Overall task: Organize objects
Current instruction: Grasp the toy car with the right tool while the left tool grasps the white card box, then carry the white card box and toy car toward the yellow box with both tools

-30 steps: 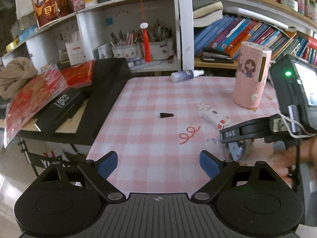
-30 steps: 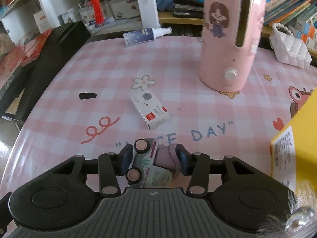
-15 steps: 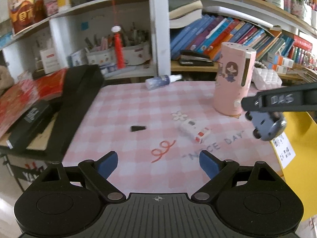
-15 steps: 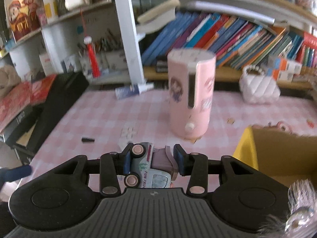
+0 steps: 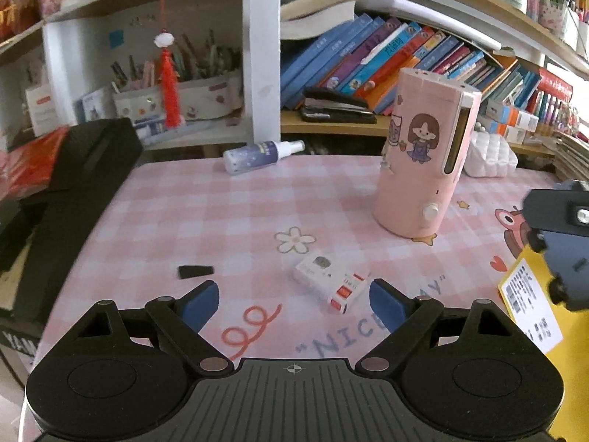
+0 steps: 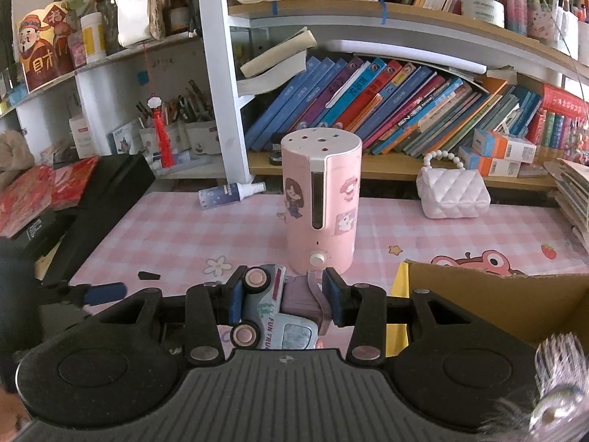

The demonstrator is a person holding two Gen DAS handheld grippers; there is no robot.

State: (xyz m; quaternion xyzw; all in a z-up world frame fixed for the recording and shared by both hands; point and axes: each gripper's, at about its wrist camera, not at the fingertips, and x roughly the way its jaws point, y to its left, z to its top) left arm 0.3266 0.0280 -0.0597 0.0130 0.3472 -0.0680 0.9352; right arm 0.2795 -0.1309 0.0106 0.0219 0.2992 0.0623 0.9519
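My right gripper (image 6: 284, 296) is shut on a pale blue and mauve toy truck (image 6: 274, 311), held in the air beside the left wall of a cardboard box (image 6: 497, 298). In the left wrist view the same right gripper (image 5: 559, 243) hangs at the right edge above the box's yellow side (image 5: 530, 316). My left gripper (image 5: 293, 304) is open just above the pink checked table (image 5: 206, 213). A small white carton with red marks (image 5: 331, 285) lies flat just ahead of its fingertips, nearer the right one.
A tall pink cylinder (image 5: 423, 162) stands mid-table. A spray bottle (image 5: 257, 151) lies at the back edge, and a small black piece (image 5: 195, 270) lies at front left. A white quilted purse (image 6: 454, 195) sits back right. Black cases (image 5: 73, 191) line the left edge, and shelves rise behind.
The right gripper has lifted the toy truck off the table and carried it right, to the cardboard box. The left gripper has moved forward and right, closer to the white carton.
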